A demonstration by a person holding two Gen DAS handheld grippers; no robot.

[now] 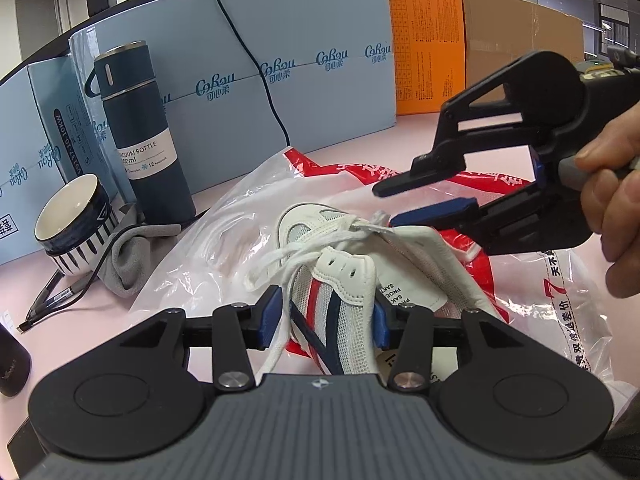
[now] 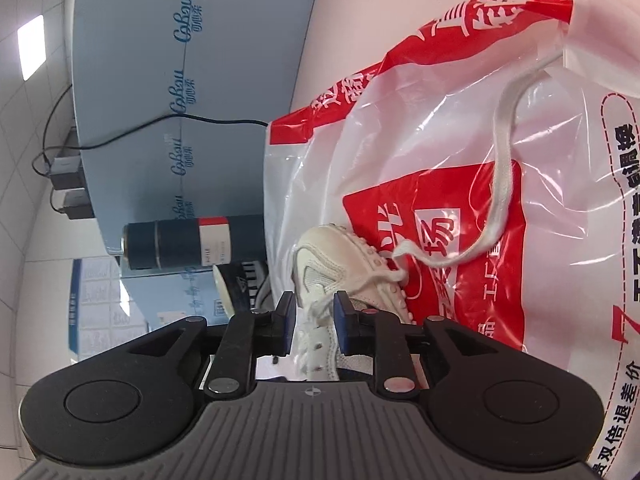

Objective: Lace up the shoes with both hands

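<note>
A white shoe point(image 1: 340, 308) with red and navy stripes lies on a plastic bag, and its white lace point(image 1: 280, 256) is threaded loosely across the front eyelets. My left gripper point(image 1: 326, 320) straddles the shoe's striped side. Its right pad is against the shoe, while the left pad stands slightly off with a lace strand in the gap. My right gripper point(image 1: 386, 206) comes in from the right, held by a hand point(image 1: 612, 208), jaws apart beside the lace end. In the right wrist view the right gripper point(image 2: 315, 308) has lace between unpressed pads over the shoe point(image 2: 320, 248). A long lace point(image 2: 502, 168) trails over the bag.
The red and clear plastic bag point(image 1: 224, 216) covers the pink table. To the left stand a dark vacuum bottle point(image 1: 140, 140), a striped bowl point(image 1: 72, 224), a grey cloth point(image 1: 128, 256) and pens point(image 1: 52, 300). Blue boxes point(image 1: 280, 80) and an orange box point(image 1: 428, 52) wall the back.
</note>
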